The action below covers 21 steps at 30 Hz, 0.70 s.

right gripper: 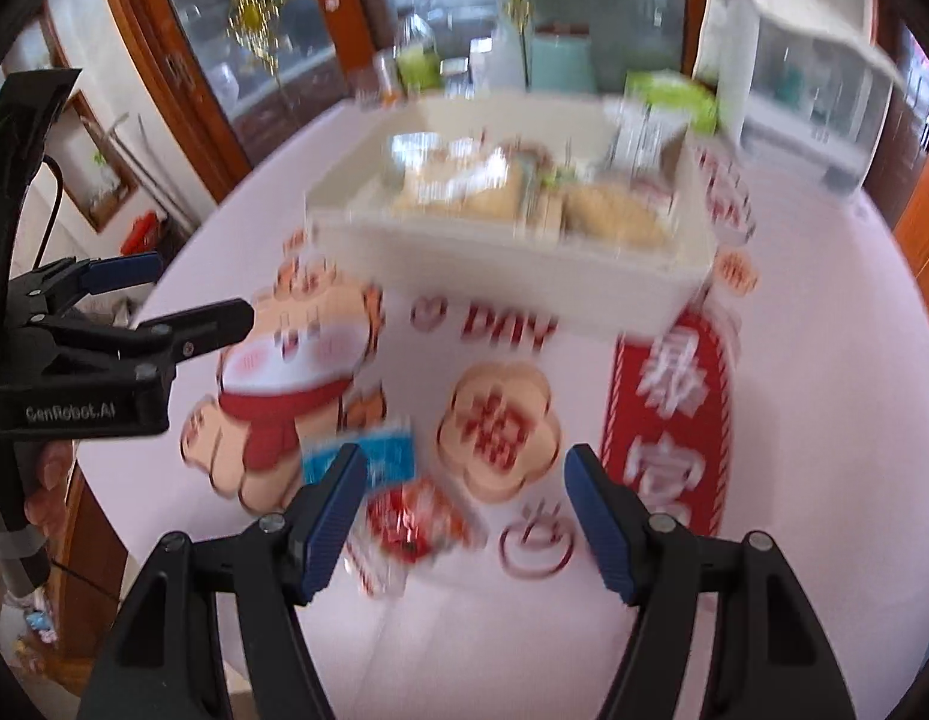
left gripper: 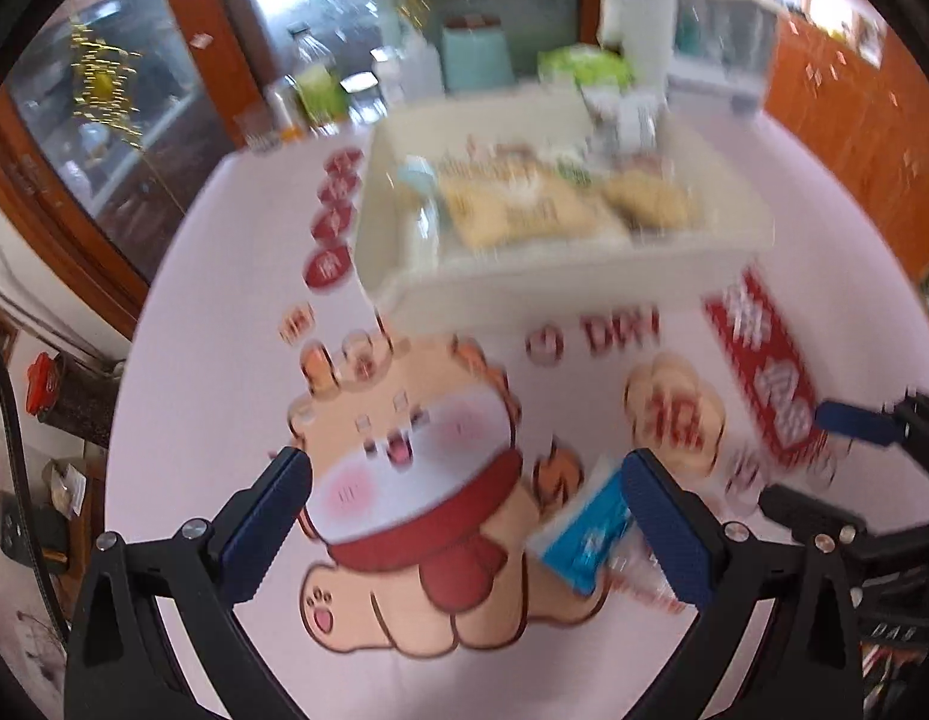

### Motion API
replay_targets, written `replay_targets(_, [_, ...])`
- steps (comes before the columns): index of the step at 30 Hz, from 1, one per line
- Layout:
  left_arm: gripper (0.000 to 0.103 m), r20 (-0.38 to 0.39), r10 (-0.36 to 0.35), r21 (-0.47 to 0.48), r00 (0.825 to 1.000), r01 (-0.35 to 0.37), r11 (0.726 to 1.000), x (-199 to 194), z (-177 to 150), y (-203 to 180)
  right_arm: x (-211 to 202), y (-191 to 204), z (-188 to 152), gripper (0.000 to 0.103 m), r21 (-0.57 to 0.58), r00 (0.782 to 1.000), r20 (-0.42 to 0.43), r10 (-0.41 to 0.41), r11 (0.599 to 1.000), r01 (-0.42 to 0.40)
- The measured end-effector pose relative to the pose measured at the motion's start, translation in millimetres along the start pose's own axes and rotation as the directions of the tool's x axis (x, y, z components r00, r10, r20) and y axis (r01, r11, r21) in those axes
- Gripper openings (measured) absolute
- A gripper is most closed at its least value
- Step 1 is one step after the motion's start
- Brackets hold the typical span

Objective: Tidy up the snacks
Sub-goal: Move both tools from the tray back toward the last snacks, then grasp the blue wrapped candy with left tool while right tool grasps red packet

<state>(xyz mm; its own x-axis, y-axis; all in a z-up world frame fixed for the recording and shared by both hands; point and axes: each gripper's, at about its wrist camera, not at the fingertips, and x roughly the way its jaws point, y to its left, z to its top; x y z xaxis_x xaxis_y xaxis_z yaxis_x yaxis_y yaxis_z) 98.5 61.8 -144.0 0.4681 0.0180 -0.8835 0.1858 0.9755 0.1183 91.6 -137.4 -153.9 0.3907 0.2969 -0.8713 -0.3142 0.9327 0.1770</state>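
Observation:
A white bin (left gripper: 584, 276) holding several tan snack packs (left gripper: 524, 204) stands on the pink table; it also shows in the right wrist view (right gripper: 494, 276). A blue snack packet (left gripper: 584, 540) lies on the table beside my left gripper's right finger. My left gripper (left gripper: 464, 510) is open and empty above the cartoon print. In the right wrist view the blue packet (right gripper: 386, 456) and a red packet (right gripper: 413, 525) lie just ahead of my open, empty right gripper (right gripper: 464, 516). The frames are blurred.
The pink tablecloth (right gripper: 824, 420) carries cartoon and red prints. Bottles and a teal canister (left gripper: 476, 54) stand at the far edge. A white cabinet (left gripper: 704, 30) stands at back right. A green pack (right gripper: 674, 96) sits behind the bin. The left gripper shows in the right wrist view (right gripper: 188, 294).

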Motion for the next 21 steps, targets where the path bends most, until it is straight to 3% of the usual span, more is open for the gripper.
replay_targets(5, [0.102,-0.059,0.045,0.068,0.997,-0.041,0.997,27,-25,-7,29,0,-22,0.069,0.061,0.996,-0.088,0.025,0.998,-0.020])
replay_targets(9, [0.102,-0.081,0.027,0.061,0.996,-0.022,0.998,34,-33,-5,49,-8,-31,0.069,0.200,0.984,-0.156,0.082,0.978,-0.050])
replay_targets(11, [0.102,-0.089,0.020,0.060,0.996,-0.015,0.998,37,-32,-3,58,-13,-38,0.069,0.299,0.970,-0.191,0.153,0.950,-0.091])
replay_targets(16, [0.102,-0.093,0.005,0.076,0.996,0.002,0.997,39,-30,-2,67,-12,-44,0.069,0.413,0.944,-0.214,0.251,0.899,-0.145])
replay_targets(21, [0.102,-0.090,0.011,0.100,0.996,-0.002,0.995,41,-28,0,74,-6,-34,0.069,0.439,0.945,-0.203,0.256,0.887,-0.145])
